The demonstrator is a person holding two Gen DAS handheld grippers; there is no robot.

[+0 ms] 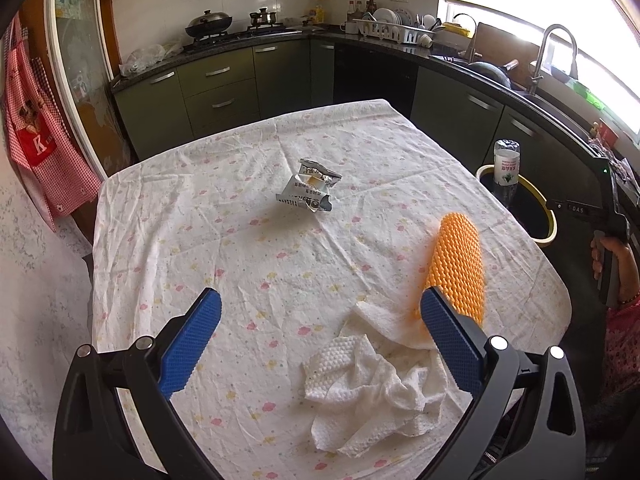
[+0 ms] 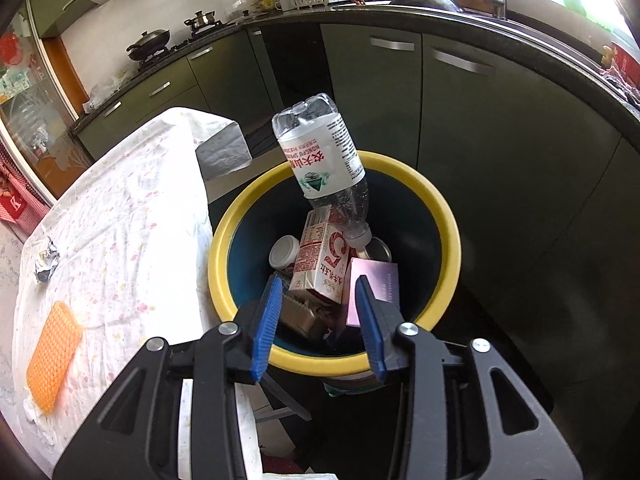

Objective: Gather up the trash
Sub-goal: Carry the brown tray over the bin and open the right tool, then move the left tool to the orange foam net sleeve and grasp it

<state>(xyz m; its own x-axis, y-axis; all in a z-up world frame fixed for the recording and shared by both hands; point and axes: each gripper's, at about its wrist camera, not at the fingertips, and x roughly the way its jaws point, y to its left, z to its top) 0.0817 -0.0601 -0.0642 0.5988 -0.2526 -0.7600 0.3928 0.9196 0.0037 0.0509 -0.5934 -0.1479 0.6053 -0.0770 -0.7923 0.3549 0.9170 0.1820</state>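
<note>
Over bin (image 2: 440, 216): right gripper (image 2: 322, 322) spread, empty | bottle (image 2: 320, 156) cap hidden | left gripper (image 1: 320, 344) spread, empty

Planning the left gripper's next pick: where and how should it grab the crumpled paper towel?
Grip the raised, bunched middle of the crumpled paper towel from straight above. It lies flat and soft on the tablecloth, between the left gripper's open fingers. Avoid the far corner, which lies by the orange mesh pad.

Right claw (image 2: 316, 322): open, above bin rim.
Water bottle (image 2: 324, 156): neck-down over yellow-rimmed bin (image 2: 436, 200).
Inside bin: milk carton (image 2: 320, 260), pink box (image 2: 374, 284).
</note>
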